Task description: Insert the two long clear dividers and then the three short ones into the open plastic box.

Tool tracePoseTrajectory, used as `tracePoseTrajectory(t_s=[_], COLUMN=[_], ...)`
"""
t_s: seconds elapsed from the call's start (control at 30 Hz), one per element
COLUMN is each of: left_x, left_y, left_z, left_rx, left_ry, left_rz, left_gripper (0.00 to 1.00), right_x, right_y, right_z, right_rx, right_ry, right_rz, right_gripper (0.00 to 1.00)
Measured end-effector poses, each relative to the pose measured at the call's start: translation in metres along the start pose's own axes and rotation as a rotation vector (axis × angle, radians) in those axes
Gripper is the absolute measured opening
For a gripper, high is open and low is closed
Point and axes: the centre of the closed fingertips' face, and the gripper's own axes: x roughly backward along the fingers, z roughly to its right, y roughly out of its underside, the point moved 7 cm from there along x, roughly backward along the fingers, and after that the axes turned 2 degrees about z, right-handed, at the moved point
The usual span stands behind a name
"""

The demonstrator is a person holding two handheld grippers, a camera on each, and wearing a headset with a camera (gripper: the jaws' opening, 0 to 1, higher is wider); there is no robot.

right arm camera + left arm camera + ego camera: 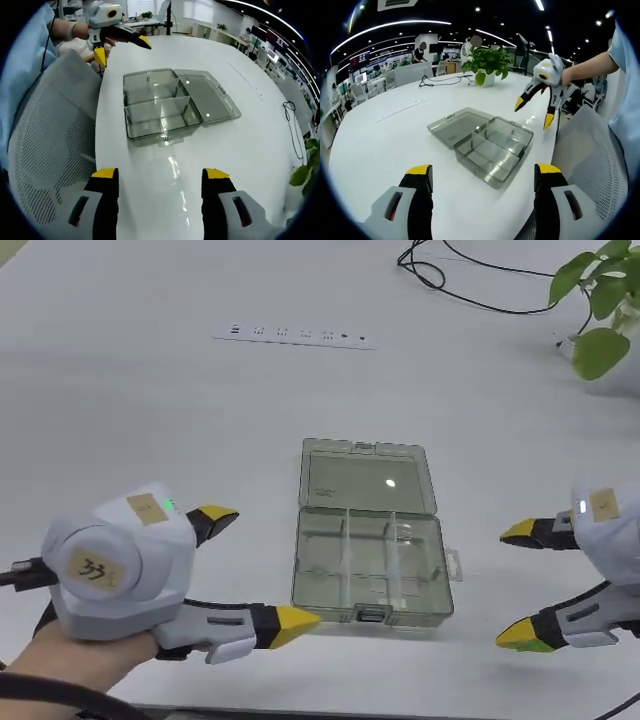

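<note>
White and glossy, the counter stretched wide, with a flat white power strip and a loose black cable far back and a green leafy plant at the far right. Near the front edge, between my two tools, sat the smoky clear plastic box, its hinged lid lying flat open away from me.

Thin clear plastic dividers already stood inside the tray. I could make out two long ones running front to back. The cross pieces, clear on clear, I could not count.

My left tool hovered close by the box's front left corner, jaws spread wide and holding nothing. My right tool hung a little apart on the right, likewise gaping and empty.

I judged the dividers light, thin and springy, slick under the jaw tips and apt to crack if bent. The place to take one was its top edge near the middle, pinched lightly. The box looked light enough to skid on that smooth counter, so I reckoned one tool should steady a side wall while the other pressed a divider home.
</note>
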Motion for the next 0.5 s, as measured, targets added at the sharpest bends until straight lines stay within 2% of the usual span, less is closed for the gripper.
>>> tracePoseTrajectory(t_s=[0.1, 0.23, 0.5], left_x=[0.003, 0.008, 0.016], left_y=[-0.001, 0.003, 0.013], left_z=[-0.001, -0.003, -0.003], left_rx=[-0.004, -0.001, 0.019], left_ry=[-0.004, -0.017, -0.037], left_rz=[0.002, 0.001, -0.006], left_gripper=[0.84, 0.84, 0.83], right_x=[-0.008, -0.021, -0.033], right_y=[0.005, 0.012, 0.01], right_z=[0.003, 0.006, 0.006], right_rx=[0.047, 0.062, 0.091], right_ry=[-0.022, -0.061, -0.099], right_rz=[-0.055, -0.103, -0.15], right_gripper=[0.56, 0.44, 0.43])
